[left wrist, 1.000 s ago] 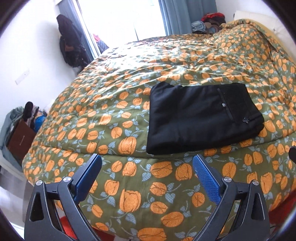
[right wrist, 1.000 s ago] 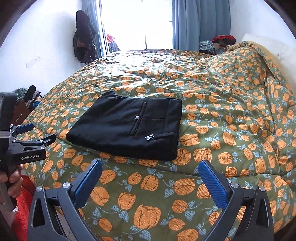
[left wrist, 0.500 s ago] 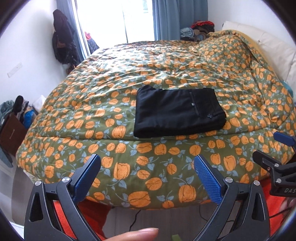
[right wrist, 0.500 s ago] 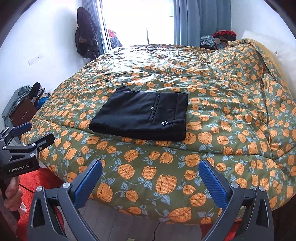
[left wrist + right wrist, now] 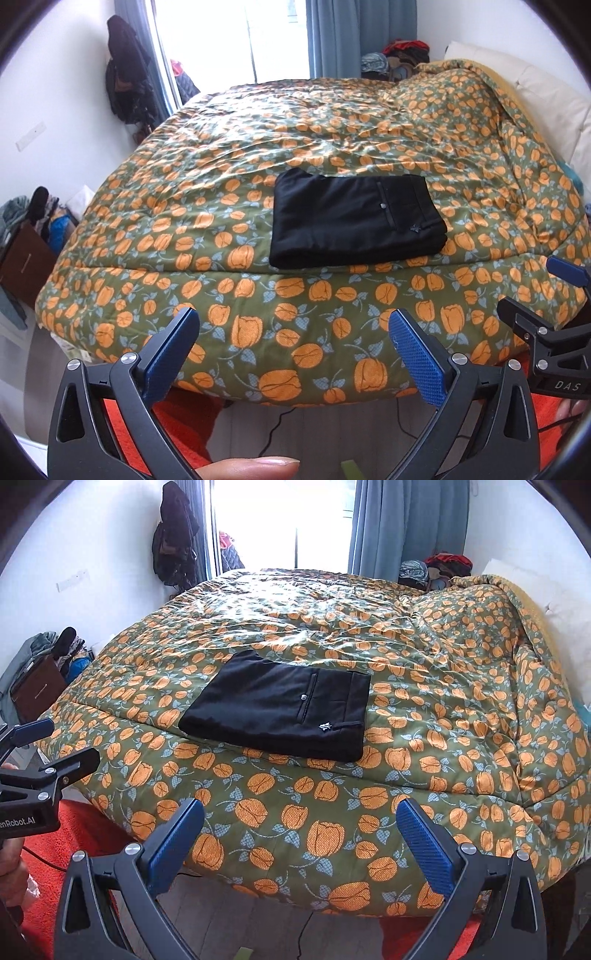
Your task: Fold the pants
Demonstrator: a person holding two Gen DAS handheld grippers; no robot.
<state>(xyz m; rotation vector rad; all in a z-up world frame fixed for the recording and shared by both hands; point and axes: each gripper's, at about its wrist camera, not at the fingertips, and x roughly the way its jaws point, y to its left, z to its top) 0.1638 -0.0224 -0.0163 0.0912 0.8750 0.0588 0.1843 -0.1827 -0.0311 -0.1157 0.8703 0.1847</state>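
the black pants [image 5: 354,218] lie folded into a flat, compact rectangle on the bed, on top of the green quilt [image 5: 207,236] printed with orange tulips. the bundle sits near the quilt's front edge, ahead of and above both tools, well apart from each. the top layer shows a back pocket with a small button [image 5: 304,697], a waistband edge on the side toward the right tool, and a small pale emblem [image 5: 325,725] near the front corner. the folded edges look even and stacked, with a thicker rounded fold on the side toward the left tool.

the left tool [image 5: 293,350] is held off the front of the bed, its blue pads spread wide apart with nothing between them. the right tool [image 5: 301,832] is likewise below the quilt's front edge, pads spread wide and empty. a red rug [image 5: 79,834] lies on the floor under the left tool.
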